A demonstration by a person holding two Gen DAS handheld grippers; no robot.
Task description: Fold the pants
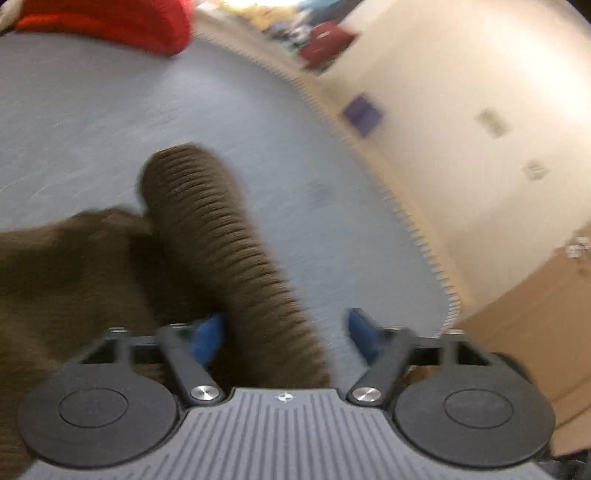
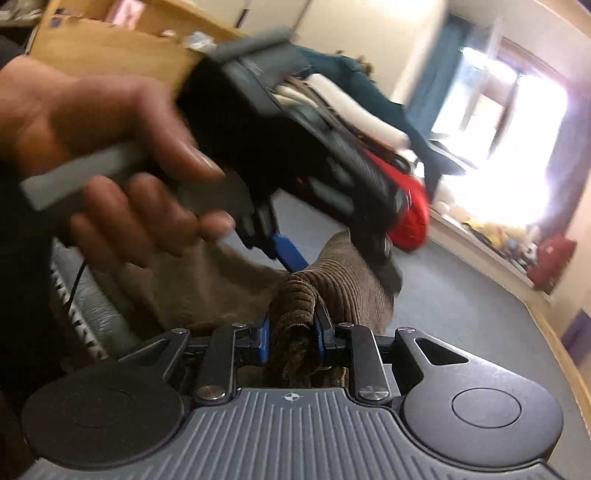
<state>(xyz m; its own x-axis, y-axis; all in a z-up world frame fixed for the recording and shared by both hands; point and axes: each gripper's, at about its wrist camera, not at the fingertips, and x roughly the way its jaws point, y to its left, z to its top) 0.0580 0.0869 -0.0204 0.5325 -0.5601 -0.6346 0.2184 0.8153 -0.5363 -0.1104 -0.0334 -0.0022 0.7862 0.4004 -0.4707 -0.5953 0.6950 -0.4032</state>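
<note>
Both: right gripper (image 2: 291, 338) clamps pants (image 2: 295, 314); left gripper (image 1: 284, 332) spread wide.

Your carrying surface is a grey-blue rug (image 1: 110, 110) with a fringed edge, laid over a pale floor (image 1: 461, 129). Brown ribbed pants (image 1: 229, 236) lie partly on it. A red cloth item (image 1: 122, 18) sits at the rug's far edge.

Brown ribbed corduroy pants (image 1: 221, 251), bunched; one ribbed fold runs from 6 toward 11 o'clock over grey carpet, the rest slumps at 9 o'clock.
</note>
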